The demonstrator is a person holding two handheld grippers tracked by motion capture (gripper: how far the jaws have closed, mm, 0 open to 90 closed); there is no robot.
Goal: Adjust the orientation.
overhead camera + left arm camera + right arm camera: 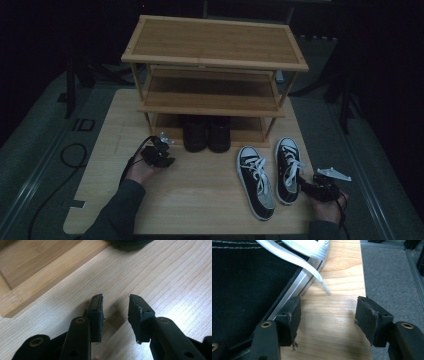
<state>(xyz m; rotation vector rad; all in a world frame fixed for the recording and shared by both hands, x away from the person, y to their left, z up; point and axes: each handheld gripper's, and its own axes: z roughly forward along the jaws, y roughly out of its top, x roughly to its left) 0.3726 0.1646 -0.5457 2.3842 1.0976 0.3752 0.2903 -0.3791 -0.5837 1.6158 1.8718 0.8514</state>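
The work in hand looked like stowing shoes on the wooden rack (215, 60), and by the lie of things it was about half done: a pair of dark shoes (206, 133) already stood on the lowest shelf, at the centre of the high view, toes toward the bottom of the frame, while the two black-and-white sneakers were out on the table (200, 200). The left sneaker (256, 182) lay right of centre, its long axis running up and down the frame with a slight lean, toe toward the upper left and heel toward the lower right. The right sneaker (287, 170) lay just beside it, almost parallel, toe toward the top of the frame and the rack, heel toward the bottom. The right gripper (314, 186) sat at the lower right, close against the heel end of the right sneaker; in the right gripper view its jaws stood wide apart with only bare wood between them, one pad close beside the white sole edge (294, 293) but not clamping it, a lace end (325, 289) trailing across. The left gripper (161, 152) rested left of centre, near the rack's foot, its jaws partly open over bare table and empty. Both sneakers remained to be lifted and shelved, I judged.
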